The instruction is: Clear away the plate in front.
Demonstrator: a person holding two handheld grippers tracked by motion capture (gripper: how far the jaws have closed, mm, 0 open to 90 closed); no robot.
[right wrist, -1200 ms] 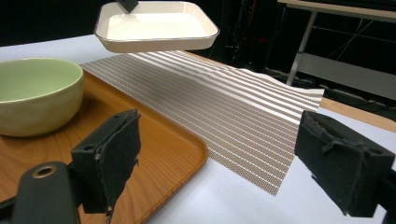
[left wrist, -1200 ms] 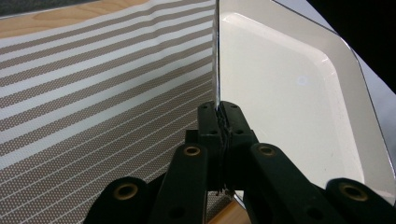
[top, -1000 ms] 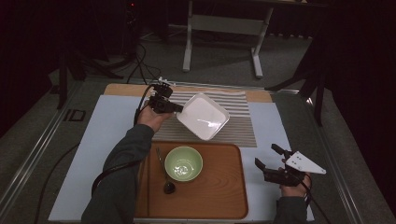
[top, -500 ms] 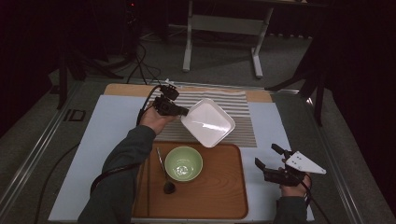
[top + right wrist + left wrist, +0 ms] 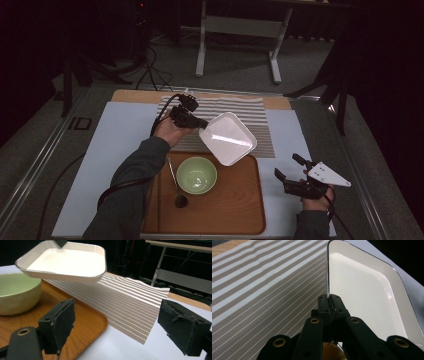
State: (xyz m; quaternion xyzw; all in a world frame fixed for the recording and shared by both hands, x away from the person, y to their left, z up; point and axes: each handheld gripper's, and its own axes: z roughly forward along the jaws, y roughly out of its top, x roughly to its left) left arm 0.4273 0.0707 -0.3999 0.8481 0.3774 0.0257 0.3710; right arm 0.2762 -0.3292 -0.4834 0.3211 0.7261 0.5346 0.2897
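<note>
— High view first: what is the thing being held?

— It is a white square dish (image 5: 228,138) with round corners and a raised rim. It looks clean and shiny inside. It is up in the air, tilted, over the near edge of the striped mat (image 5: 218,108) and the far edge of the wooden tray (image 5: 240,200).

— Who holds it?

— The left gripper (image 5: 199,124) pinches the dish's rim. In the left gripper view its jaws are pressed tight on the thin edge of the dish (image 5: 362,292).

— What is near it?

— A green bowl (image 5: 196,175) sits on the tray just under the dish, and a dark spoon (image 5: 177,187) lies beside the bowl. The right half of the tray is bare, so there is room there.

— And the arms?

— The left arm reaches forward across the tray's left edge. The right gripper (image 5: 290,170) hangs near the table's right edge, well apart from the dish, with its jaws spread wide.
</note>
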